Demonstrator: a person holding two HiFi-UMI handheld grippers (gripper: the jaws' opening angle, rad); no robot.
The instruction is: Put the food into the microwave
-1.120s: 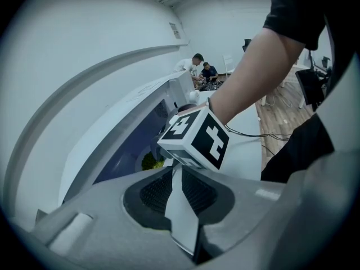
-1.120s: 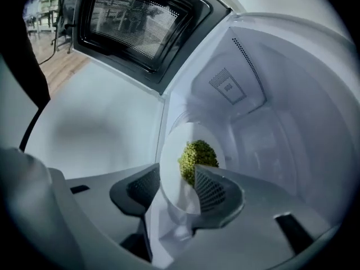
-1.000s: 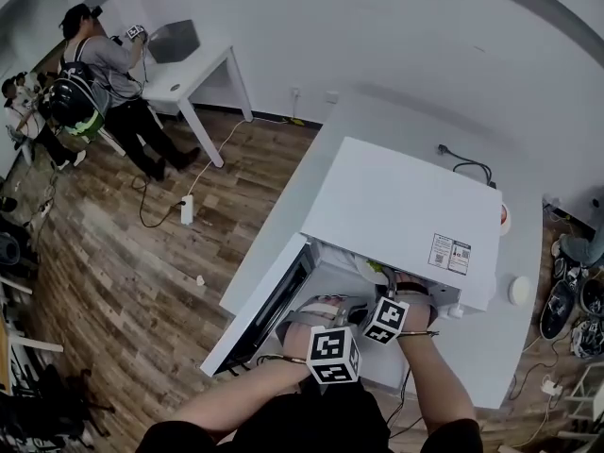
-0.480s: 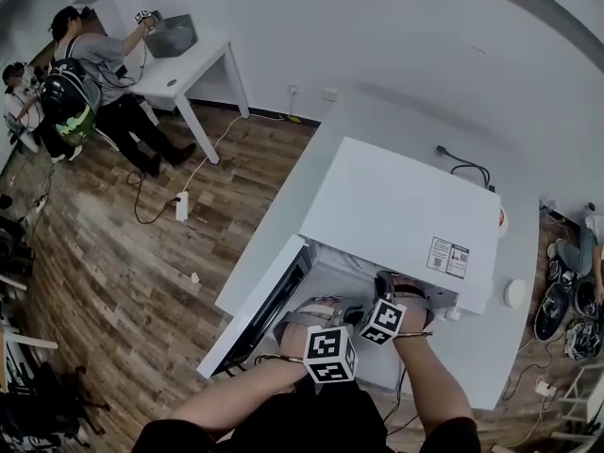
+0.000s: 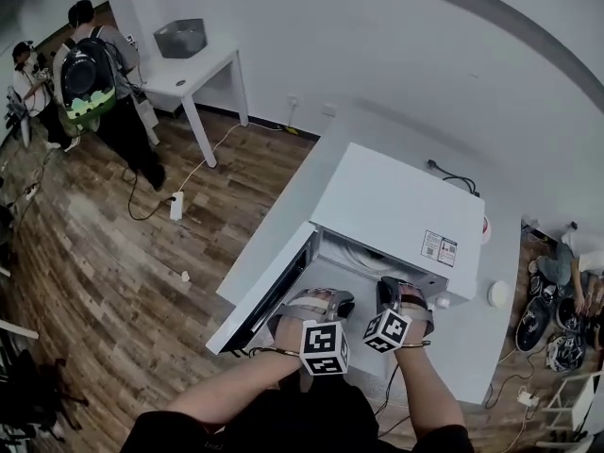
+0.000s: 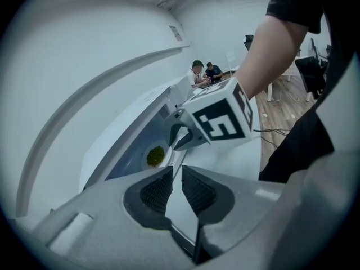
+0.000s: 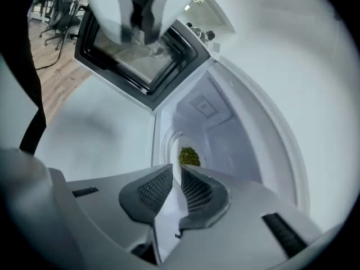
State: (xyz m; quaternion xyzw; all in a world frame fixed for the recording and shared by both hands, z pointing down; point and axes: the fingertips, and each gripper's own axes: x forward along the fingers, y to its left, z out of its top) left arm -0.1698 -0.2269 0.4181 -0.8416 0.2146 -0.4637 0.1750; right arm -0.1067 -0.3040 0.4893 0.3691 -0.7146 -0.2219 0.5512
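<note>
The food [image 7: 189,156] lay far inside the open microwave [image 5: 396,220], beyond the right gripper [image 7: 176,174], whose empty jaws had just narrowed and then opened slightly; the left gripper [image 6: 176,176] stood narrow and empty too.

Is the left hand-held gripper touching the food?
Apart. The left gripper view shows the food inside the microwave, well beyond the left hand-held gripper.

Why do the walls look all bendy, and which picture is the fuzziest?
Head view: the wide lens bends the wall and floor into curves, corners dark. Left gripper view: fairly sharp, black round the rim. Right gripper view: fuzziest, the microwave door and green food look soft.
</note>
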